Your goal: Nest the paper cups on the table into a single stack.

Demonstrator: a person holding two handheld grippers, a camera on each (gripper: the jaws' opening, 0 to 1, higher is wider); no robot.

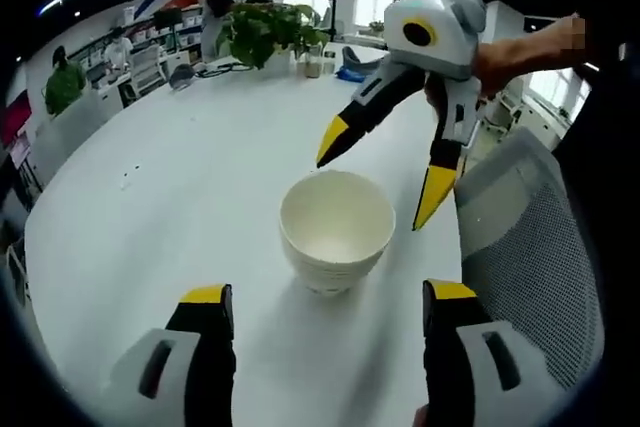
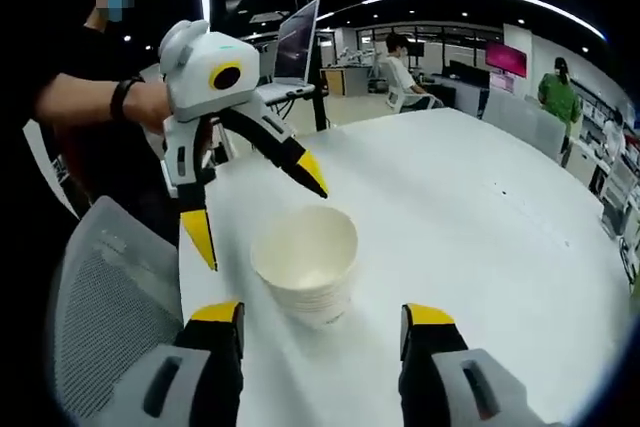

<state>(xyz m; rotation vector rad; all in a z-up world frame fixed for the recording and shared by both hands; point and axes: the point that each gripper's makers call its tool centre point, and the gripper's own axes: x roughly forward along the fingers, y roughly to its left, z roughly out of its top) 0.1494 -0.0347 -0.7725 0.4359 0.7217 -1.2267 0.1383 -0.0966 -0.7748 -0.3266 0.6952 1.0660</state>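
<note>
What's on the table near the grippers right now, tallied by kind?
Stack of nested white paper cups: 1 (how many cups are in it cannot be told)
Loose paper cups: 0
Grey mesh chair at the table edge: 1
Open grippers: 2, left gripper and right gripper
Total: 4

White table [image 1: 150,217], nested stack of paper cups [image 1: 336,232] upright on it, potted plant [image 1: 268,32] at far edge
</note>
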